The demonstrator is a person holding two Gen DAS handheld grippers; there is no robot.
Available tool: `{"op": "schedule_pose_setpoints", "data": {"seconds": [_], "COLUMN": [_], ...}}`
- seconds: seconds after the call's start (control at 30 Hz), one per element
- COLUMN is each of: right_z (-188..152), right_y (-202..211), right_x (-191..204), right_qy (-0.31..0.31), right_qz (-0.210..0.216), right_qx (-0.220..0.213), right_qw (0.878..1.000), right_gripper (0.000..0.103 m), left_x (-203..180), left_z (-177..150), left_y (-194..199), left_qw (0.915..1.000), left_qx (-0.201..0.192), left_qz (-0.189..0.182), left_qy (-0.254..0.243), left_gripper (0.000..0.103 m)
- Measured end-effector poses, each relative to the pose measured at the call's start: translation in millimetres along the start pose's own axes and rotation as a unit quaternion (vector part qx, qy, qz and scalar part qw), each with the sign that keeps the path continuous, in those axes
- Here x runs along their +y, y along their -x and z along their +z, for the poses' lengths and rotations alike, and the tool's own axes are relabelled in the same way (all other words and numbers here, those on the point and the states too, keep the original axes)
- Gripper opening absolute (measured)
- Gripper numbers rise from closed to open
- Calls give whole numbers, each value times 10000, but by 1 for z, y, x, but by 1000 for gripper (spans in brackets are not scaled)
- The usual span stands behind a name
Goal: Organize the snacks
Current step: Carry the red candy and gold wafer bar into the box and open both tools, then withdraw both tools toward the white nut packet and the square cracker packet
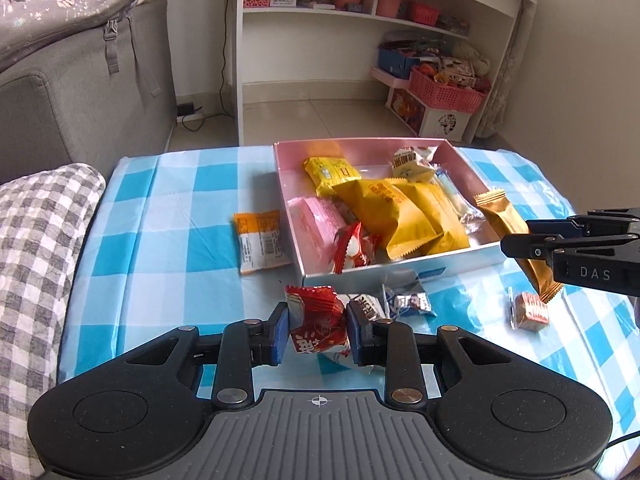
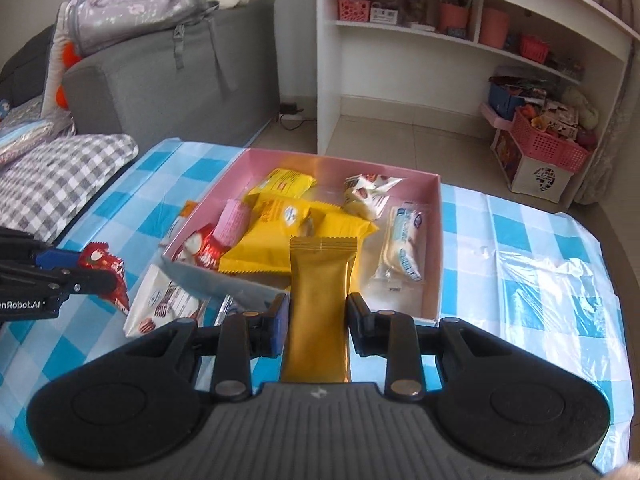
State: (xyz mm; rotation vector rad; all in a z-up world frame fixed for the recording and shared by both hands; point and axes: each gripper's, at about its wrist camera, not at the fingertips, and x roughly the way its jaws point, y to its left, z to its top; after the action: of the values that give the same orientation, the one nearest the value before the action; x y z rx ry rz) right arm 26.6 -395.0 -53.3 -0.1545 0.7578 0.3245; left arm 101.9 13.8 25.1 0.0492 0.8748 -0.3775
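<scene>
Most snacks already in the box (image 1: 400, 270): yellow packs (image 1: 404, 216), a pink pack (image 1: 320, 220), a red-white candy (image 1: 354, 250), a white pack (image 1: 412, 164) at the back, a clear-wrapped one (image 2: 402, 244) along the right wall. So well past halfway, probably.

Still loose on the worktop (image 1: 160, 240):
- orange-white pack (image 1: 262, 242), just left of the box
- two or three small wrapped bits (image 1: 404, 302) right in front of the box (hard to count, glare and overlap)
- small red square (image 1: 530, 308) off to the right

Both grippers loaded at the moment. Left gripper (image 1: 318, 330) with fingers (image 1: 279, 334) clamped on a red candy (image 1: 320, 320), low over the worktop, just short of the box's near wall. Right gripper (image 2: 318, 322) with fingers (image 2: 358, 316) pressed against both sides of a gold bar (image 2: 320, 300), bar pointing forward, its far end over the near edge of the box.

Next up, by the look of it: drop both into the box, gold bar first since already halfway there. Plenty of free floor on the right side near the clear-wrapped one. After that, roughly four or five pickups left. Box getting heaped in the middle, so later drops better toward the edges.
</scene>
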Motion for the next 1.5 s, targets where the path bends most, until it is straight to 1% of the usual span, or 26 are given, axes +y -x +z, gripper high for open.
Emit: {"op": "schedule_pose_setpoints", "data": {"seconds": [0.13, 0.2, 0.27, 0.37, 0.47, 0.57, 0.7, 0.87, 0.9, 0.97, 1.0, 1.03, 1.1, 1.17, 1.23, 1.27, 1.33, 1.37, 1.5], "right_z": [9, 12, 14, 16, 17, 16, 15, 15, 16, 16, 16, 16, 17, 16, 16, 15, 15, 14, 10], "right_y": [-10, -18, -26, -39, -47, -51, -50, -47, -47, -46, -45, -44, -42, -40, -40, -39, -37, -36, -31], "right_x": [-22, -30, -39, -49, -54, -55, -59, -63, -64, -65, -66, -67, -68, -68, -68, -68, -67, -67, -68], "right_qy": [-545, -714, -956, -1266, -1426, -1537, -1703, -1771, -1800, -1817, -1800, -1763, -1695, -1623, -1538, -1488, -1369, -1323, -1219], "right_qz": [-53, -109, -163, -118, -53, -10, 43, 121, 127, 137, 138, 141, 139, 123, 108, 97, 72, 61, 60], "right_qx": [-225, -295, -338, -372, -422, -473, -500, -622, -624, -619, -618, -613, -594, -566, -510, -479, -436, -426, -366], "right_qw": [9982, 9970, 9947, 9912, 9889, 9870, 9841, 9821, 9816, 9813, 9816, 9823, 9836, 9850, 9867, 9877, 9896, 9903, 9918], "right_gripper": [28, 28, 28, 28, 28, 28, 29, 31, 33, 49, 52, 55, 58, 65, 68, 70, 75, 79, 85], "left_x": [-7, -10, -15, -25, -38, -53, -66, -74, -75, -75, -76, -77, -77, -77, -75, -75, -75, -73, -68], "left_z": [19, 32, 44, 65, 90, 106, 119, 127, 127, 125, 124, 123, 118, 113, 109, 107, 102, 99, 87], "left_y": [2, 1, -5, -18, -38, -59, -86, -110, -113, -118, -119, -120, -119, -117, -114, -112, -107, -104, -91], "left_qw": [9997, 9994, 9991, 9989, 9987, 9982, 9980, 9979, 9979, 9979, 9980, 9978, 9973, 9972, 9974, 9974, 9972, 9971, 9972], "left_qx": [-222, -338, -374, -415, -419, -407, -316, -267, -296, -303, -253, -227, -249, -216, -159, -147, -118, -107, -44], "left_qz": [-22, -101, -184, -204, -258, -290, -202, -157, -161, -112, -83, -56, 6, 43, 43, 50, 74, 78, 142], "left_qy": [-31, 4, 45, -34, -133, -321, -512, -564, -562, -556, -576, -615, -689, -714, -702, -704, -734, -754, -739], "left_gripper": [27, 27, 27, 27, 27, 27, 27, 28, 31, 32, 38, 46, 58, 64, 71, 73, 79, 80, 83]}}
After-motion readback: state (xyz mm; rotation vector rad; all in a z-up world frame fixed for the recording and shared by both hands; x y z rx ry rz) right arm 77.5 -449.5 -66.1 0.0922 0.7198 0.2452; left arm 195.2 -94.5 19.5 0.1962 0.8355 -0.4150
